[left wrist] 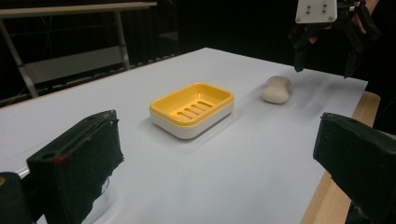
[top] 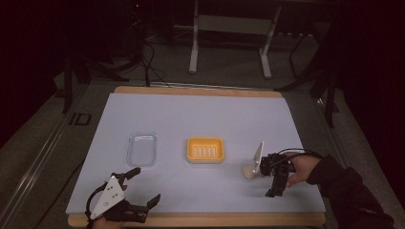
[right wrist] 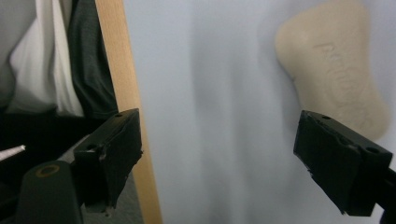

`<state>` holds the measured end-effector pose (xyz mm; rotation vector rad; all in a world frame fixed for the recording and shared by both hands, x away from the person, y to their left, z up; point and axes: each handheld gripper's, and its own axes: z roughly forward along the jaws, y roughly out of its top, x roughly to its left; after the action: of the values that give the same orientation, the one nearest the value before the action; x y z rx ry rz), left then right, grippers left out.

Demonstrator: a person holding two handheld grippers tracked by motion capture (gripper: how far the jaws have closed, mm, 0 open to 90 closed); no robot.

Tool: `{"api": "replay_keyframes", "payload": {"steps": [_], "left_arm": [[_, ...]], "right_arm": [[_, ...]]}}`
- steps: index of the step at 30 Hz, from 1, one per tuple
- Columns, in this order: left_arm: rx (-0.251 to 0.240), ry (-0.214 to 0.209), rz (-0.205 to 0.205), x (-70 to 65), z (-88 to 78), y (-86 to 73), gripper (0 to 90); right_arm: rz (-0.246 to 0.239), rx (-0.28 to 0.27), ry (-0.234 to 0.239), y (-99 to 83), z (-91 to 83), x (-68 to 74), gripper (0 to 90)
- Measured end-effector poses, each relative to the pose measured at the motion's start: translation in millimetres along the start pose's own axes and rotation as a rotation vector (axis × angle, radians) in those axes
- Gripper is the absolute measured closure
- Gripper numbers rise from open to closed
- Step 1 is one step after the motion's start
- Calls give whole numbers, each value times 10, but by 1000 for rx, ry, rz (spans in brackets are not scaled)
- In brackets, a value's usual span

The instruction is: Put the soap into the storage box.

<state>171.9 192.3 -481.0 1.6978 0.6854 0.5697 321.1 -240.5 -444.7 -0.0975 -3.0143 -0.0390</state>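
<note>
A yellow soap dish [top: 205, 150] [left wrist: 191, 108] with a slotted insert stands mid-table on the pale sheet. To its right lies a beige soap bar [top: 249, 171] [left wrist: 276, 89] [right wrist: 334, 70]. My right gripper [top: 268, 179] [right wrist: 219, 154] hovers open just right of the bar and points down at the sheet. The bar lies beyond its right jaw, not between the jaws. At the front left my left gripper [top: 143, 187] [left wrist: 219, 163] is open and empty, and faces the dish. In the left gripper view the right gripper [left wrist: 327, 46] hangs above and behind the soap.
A clear plastic tray [top: 142, 149] lies left of the dish, just beyond the left gripper. The wooden table edge [right wrist: 128, 93] [top: 200, 220] runs along the front near both hands. A metal frame [top: 229, 28] stands on the floor past the table.
</note>
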Motion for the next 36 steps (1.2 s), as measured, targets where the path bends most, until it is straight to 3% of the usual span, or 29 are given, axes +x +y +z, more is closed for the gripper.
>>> {"api": "replay_keyframes", "payload": {"steps": [3, 4, 8, 9, 14, 20, 31, 36], "left_arm": [[6, 1, 5, 6, 4, -6, 11], [6, -2, 0, 15, 14, -6, 12], [13, -8, 1, 17, 33, -12, 12], [12, -10, 1, 16, 33, -14, 11], [11, -6, -7, 26, 12, -29, 11], [2, 5, -10, 6, -35, -27, 12], [8, 2, 9, -22, -27, -17, 11], [11, -1, 9, -18, -20, -21, 11]], "right_arm": [[-19, -8, -9, 26, -24, 2, 149], [-37, -7, -36, 51, -46, -8, 159], [-59, -15, -63, 82, -69, -21, 169], [-70, -8, -93, 99, -70, -26, 178], [-98, -7, -91, 109, -90, -48, 178], [-104, 5, -123, 140, -149, -102, 195], [-216, -54, -178, 173, -106, -210, 226], [-205, -76, -186, 148, -97, -259, 229]]}}
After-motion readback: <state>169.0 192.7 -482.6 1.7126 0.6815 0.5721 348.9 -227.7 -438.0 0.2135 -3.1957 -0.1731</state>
